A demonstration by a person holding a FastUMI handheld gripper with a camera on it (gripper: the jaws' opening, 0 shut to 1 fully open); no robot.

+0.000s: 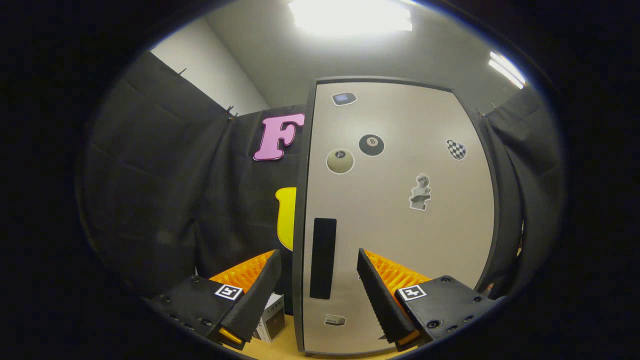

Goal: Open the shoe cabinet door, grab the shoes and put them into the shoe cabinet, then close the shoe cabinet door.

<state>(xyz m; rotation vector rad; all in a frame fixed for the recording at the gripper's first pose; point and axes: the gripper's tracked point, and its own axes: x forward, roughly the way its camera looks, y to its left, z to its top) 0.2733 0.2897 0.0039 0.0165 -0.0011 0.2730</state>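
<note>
The shoe cabinet door [400, 210] stands shut right ahead, a pale beige panel in a dark frame with several stickers on it. Its handle [323, 258] is a tall dark rectangle near the door's left edge. My gripper [319, 260] is open, and the handle lies in the gap between the two fingertips, close ahead of them. The left fingertip [267, 275] is just left of the door's edge and the right fingertip [367, 272] is over the door's face. Nothing is held between them.
A small box [271, 317] sits on the wooden surface [280, 347] below the left finger, beside the cabinet's left edge. Black cloth hangs left and right of the cabinet.
</note>
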